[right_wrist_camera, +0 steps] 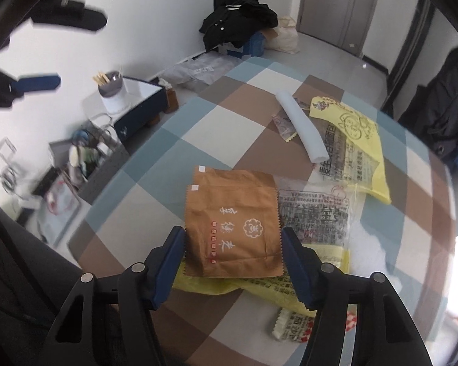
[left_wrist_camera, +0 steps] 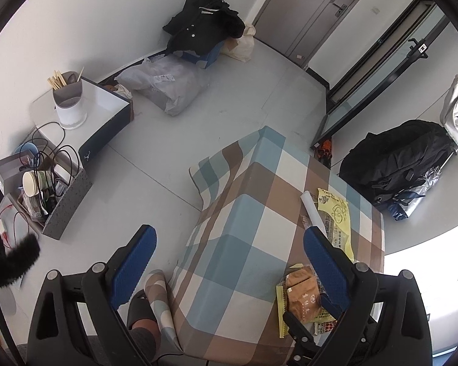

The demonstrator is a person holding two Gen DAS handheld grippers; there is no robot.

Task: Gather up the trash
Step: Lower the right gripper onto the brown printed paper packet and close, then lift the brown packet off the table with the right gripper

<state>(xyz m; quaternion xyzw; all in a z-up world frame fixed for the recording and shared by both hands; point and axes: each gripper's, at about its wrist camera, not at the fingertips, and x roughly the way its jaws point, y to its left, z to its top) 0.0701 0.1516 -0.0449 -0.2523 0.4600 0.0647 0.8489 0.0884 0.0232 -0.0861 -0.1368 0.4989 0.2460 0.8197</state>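
Observation:
Trash lies on a table with a checked cloth (right_wrist_camera: 198,116). A brown snack wrapper (right_wrist_camera: 235,222) lies on yellow and clear wrappers (right_wrist_camera: 317,216). My right gripper (right_wrist_camera: 232,241) is open, its blue fingers either side of the brown wrapper's near end, low over it. Farther off lie a white paper roll (right_wrist_camera: 302,129) and a yellow printed wrapper (right_wrist_camera: 357,143). My left gripper (left_wrist_camera: 229,253) is open and empty, high above the table's left edge. In the left wrist view the brown wrapper (left_wrist_camera: 302,296), the roll (left_wrist_camera: 313,210) and the yellow wrapper (left_wrist_camera: 336,216) show.
On the floor left of the table stand a grey box of cups and cables (left_wrist_camera: 42,183), a white box with a chopstick holder (left_wrist_camera: 70,103), bags and black clothes (left_wrist_camera: 204,24). A black backpack (left_wrist_camera: 397,158) sits at the right. A foot in a slipper (left_wrist_camera: 142,314) is below.

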